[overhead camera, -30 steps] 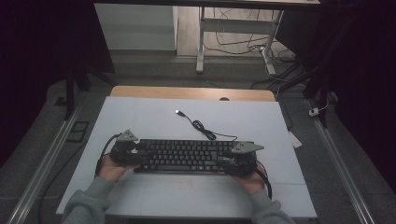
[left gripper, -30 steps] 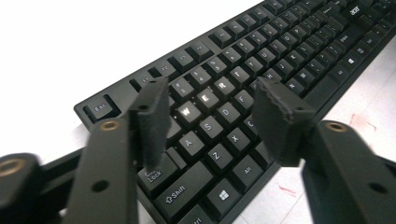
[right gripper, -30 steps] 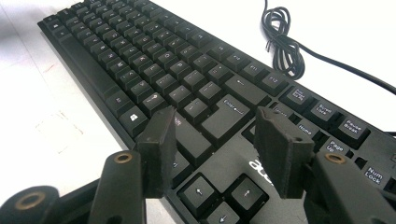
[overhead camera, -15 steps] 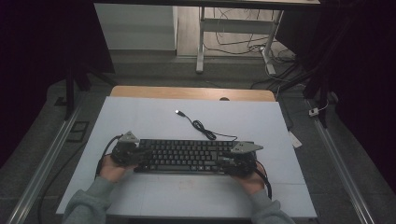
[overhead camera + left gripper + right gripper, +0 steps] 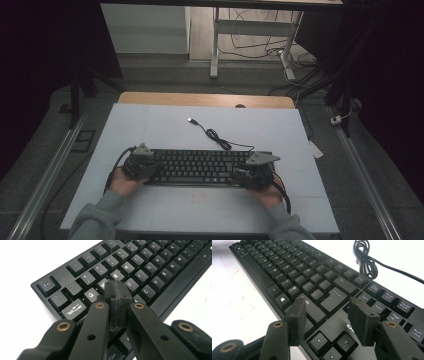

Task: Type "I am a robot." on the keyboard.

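The black keyboard (image 5: 200,167) lies flat on the white bench top (image 5: 165,125), near its front edge, long axis running left-right across the bench. Its cable (image 5: 220,139) trails off the back edge toward the bench centre, USB plug (image 5: 190,120) lying free.

Left gripper (image 5: 117,293) sits over the keyboard's left end; in the left gripper view its jaws have just been closing and now meet pad to pad, nothing between them, tips hanging over the W/S keys just right of Tab. Can't tell if the tip actually touches a key. In the high view it shows as left gripper (image 5: 141,165) at the kbd's left short edge.

Right gripper (image 5: 328,315) is over the right end, jaws apart w/ a clear gap, hovering above the Shift/Enter area and the arrow cluster; no key or edge pinched. High view: right gripper (image 5: 255,174) at the front right corner of the kbd.

Key relation: kbd lies straight ahead of and under both grippers, each hand at its own end, roughly equal reach. Judging by the closed left tips pointed down at the letter rows, next move looks like a key press on the left side, so left hand is the nearer one for that.
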